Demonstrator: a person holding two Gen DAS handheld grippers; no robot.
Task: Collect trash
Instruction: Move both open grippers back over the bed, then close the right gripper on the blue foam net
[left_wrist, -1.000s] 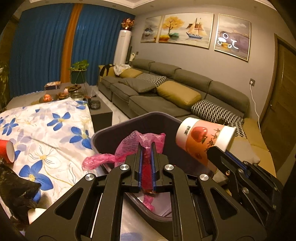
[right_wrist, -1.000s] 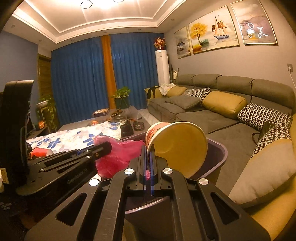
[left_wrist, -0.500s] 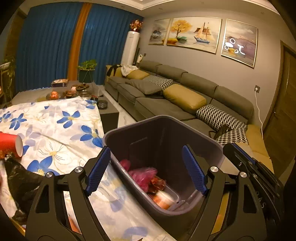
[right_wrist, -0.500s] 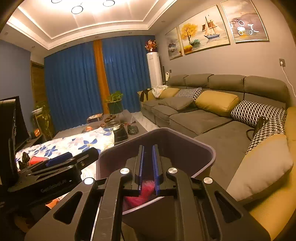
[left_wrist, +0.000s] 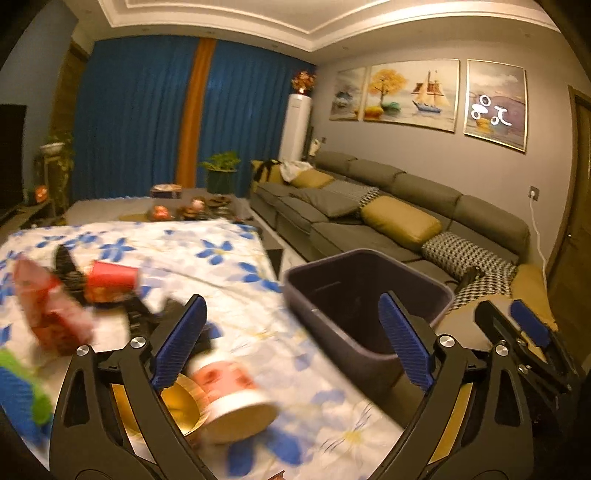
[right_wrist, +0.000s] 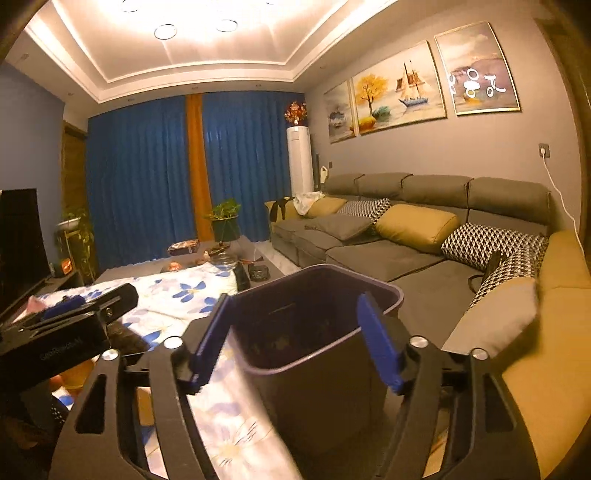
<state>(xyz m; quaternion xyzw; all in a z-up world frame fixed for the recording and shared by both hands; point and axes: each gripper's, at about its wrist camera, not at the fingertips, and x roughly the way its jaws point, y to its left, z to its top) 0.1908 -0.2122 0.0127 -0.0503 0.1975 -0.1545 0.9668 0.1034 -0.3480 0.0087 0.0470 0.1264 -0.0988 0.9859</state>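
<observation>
I noted both jaws opening, empty: left gripper (left_wrist: 291, 343), right gripper (right_wrist: 295, 339) over the bin (right_wrist: 317, 295). A paper cup (left_wrist: 229, 391) lay sideways on the counter (left_wrist: 221, 254) (light, crushable, I judged); best pinched gently across its rim.

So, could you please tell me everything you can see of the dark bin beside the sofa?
The bin is a dark grey-purple tub, seemingly plastic, with rounded corners and a rolled rim. It stands upright and lidless between the floral-covered table and the grey sofa. From the right wrist view, dim shapes lie at its bottom, too dark to identify. The table cloth's edge hangs against or close to its side. No gripper touches it.
</observation>
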